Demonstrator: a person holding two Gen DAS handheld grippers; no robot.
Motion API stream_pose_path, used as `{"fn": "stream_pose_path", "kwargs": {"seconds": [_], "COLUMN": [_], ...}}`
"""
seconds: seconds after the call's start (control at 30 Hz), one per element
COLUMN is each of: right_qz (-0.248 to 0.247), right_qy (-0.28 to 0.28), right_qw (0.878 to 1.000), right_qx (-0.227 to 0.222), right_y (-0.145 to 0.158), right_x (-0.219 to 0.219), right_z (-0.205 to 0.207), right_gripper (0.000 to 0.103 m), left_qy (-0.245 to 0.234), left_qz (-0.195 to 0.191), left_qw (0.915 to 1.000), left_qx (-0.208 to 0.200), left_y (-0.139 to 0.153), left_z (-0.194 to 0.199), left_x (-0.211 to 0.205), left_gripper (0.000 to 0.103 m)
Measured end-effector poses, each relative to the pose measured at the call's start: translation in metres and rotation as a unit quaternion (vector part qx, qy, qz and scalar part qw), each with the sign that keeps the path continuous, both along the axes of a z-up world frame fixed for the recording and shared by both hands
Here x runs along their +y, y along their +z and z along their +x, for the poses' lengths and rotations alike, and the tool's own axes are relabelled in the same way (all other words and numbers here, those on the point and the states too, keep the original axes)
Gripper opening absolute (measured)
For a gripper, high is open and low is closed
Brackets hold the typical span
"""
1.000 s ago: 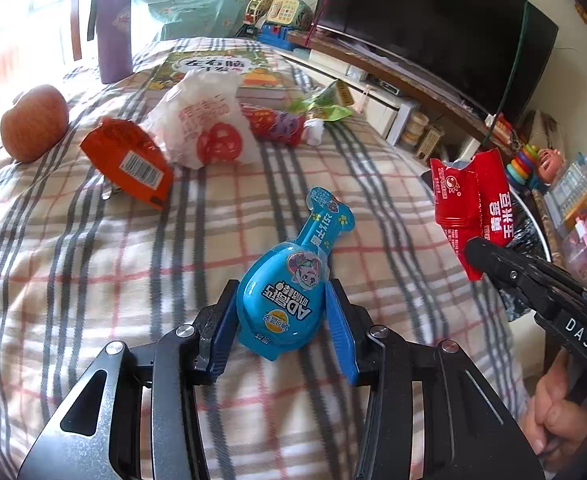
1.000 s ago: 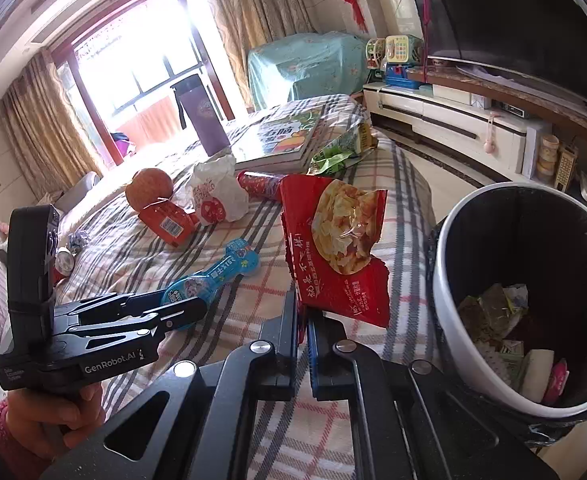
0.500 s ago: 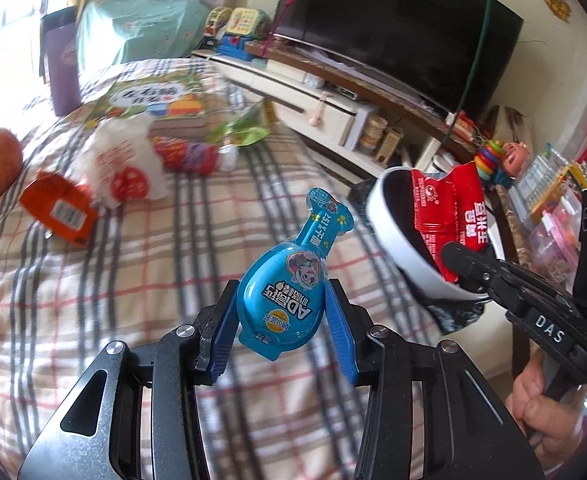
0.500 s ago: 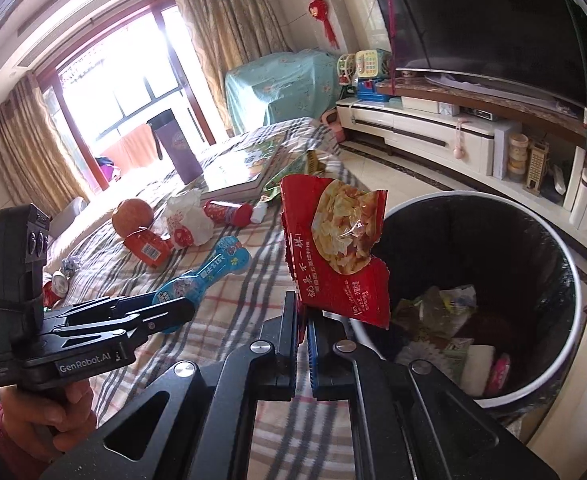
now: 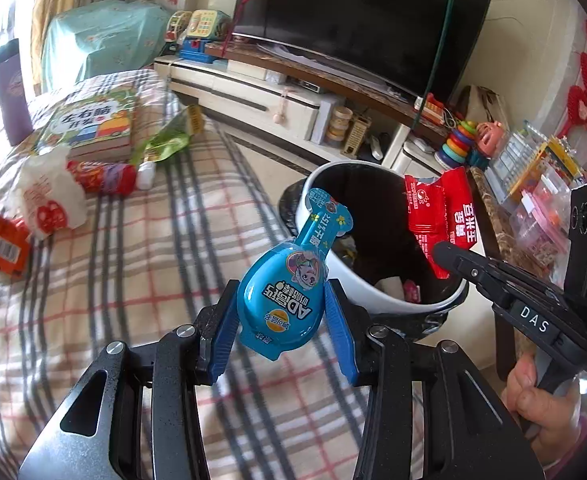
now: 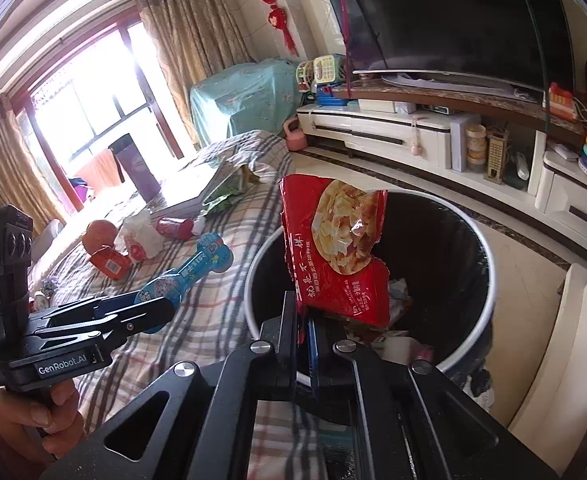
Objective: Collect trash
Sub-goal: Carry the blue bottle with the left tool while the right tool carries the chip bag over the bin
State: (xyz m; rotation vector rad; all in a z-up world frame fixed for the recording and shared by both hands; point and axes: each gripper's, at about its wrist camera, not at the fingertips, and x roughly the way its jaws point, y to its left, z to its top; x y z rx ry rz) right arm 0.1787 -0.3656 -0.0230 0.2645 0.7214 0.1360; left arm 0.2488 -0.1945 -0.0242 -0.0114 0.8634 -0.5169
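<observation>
Blue pack: my left claw (image 5: 281,312) clamps the round end of the blue pack (image 5: 289,280), blue pads pressed on both sides; its neck points to 1 o'clock, over the near rim of the bin (image 5: 357,292).
Red bag: my right claw (image 6: 305,336) is pinched flat on the lower edge of the red bag (image 6: 333,252), which stands upright above the bin's mouth, at 12 o'clock from the claw.
Bin: white rim, black inside, on the floor just beside the bed (image 5: 153,248); I see scraps of trash at its bottom. From the left wrist it sits at 1 o'clock, from the right wrist at 12 to 1.
Other claw seen: from the left wrist, the right claw comes in at 3 o'clock with the red bag over the bin; from the right wrist, the left claw comes in at 9 o'clock with the blue pack over the bed edge.
Bed: plaid cover; I count, at 10 to 11 o'clock in the left view, an orange wrapper (image 5: 1,248), a white bag (image 5: 45,204), a red tube (image 5: 105,176), a green wrapper (image 5: 165,144), a book (image 5: 89,124) and a purple cup (image 5: 11,92).
Hands: one hand (image 5: 541,404) grips each handle.
</observation>
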Motion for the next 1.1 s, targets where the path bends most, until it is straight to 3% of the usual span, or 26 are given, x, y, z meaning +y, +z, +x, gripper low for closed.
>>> {"fn": "stream_pose_path", "kwargs": {"seconds": [0.9, 1.1], "right_qz": [0.0, -0.002], "right_qy": [-0.015, -0.01], "right_qw": [0.999, 0.998], "right_qx": [0.043, 0.055], "right_y": [-0.014, -0.018], "right_x": [-0.04, -0.041], "right_z": [0.018, 0.024], "right_gripper": [0.004, 0.009], "left_qy": [-0.032, -0.036], "left_qz": [0.014, 0.017], "left_qw": [0.9994, 0.9992], "left_qx": [0.0, 0.004], "left_y": [0.002, -0.001], "left_z": [0.015, 0.021], "left_x": [-0.056, -0.063], "left_gripper": [0.041, 0.041]}}
